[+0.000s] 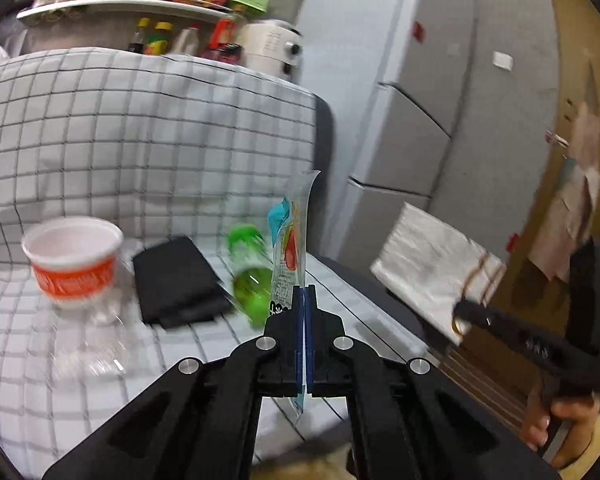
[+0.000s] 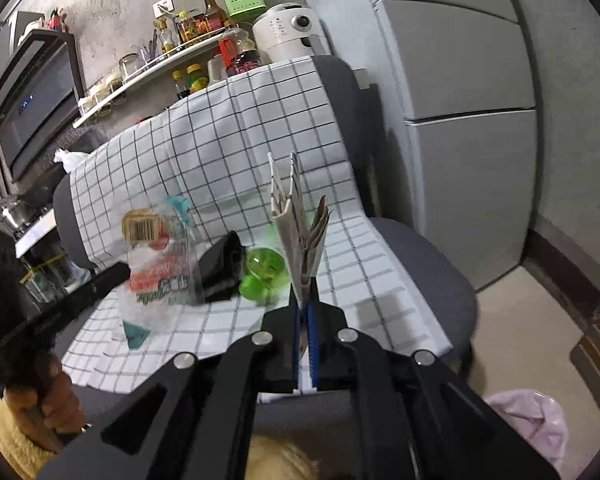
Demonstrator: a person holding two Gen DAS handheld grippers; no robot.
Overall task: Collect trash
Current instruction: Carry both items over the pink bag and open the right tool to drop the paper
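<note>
- The sofa (image 1: 100, 128), draped in one checked cloth (image 2: 228, 148), carries what is left to collect, all on the seat toward its right end; one pale pink bin bag (image 2: 536, 420) lies on the floor off the sofa's right front corner and looks the likely place for the trash.
- The right gripper (image 2: 306, 304) is clamped on one white paper bag (image 2: 300, 236), held upright by its bottom edge; carry it without squeezing harder, as folded paper creases and slips.
- The left gripper (image 1: 305, 292) is closed on one clear snack wrapper (image 1: 290, 252), pinched low with most of the film standing free above the fingers. Thin film flaps, so move it smoothly and release only once it is well over the bag's mouth.
- Still on the seat: one orange-and-white bowl (image 1: 74, 260) near the left, one black folded cloth (image 1: 180, 280) in the middle, one green bottle (image 1: 252, 280) just beside that cloth, and what seems one clear plastic piece (image 1: 92, 344) before the bowl, too blurred to name.
- Both grippers are full, so I judge emptying them comes before any new pick.
</note>
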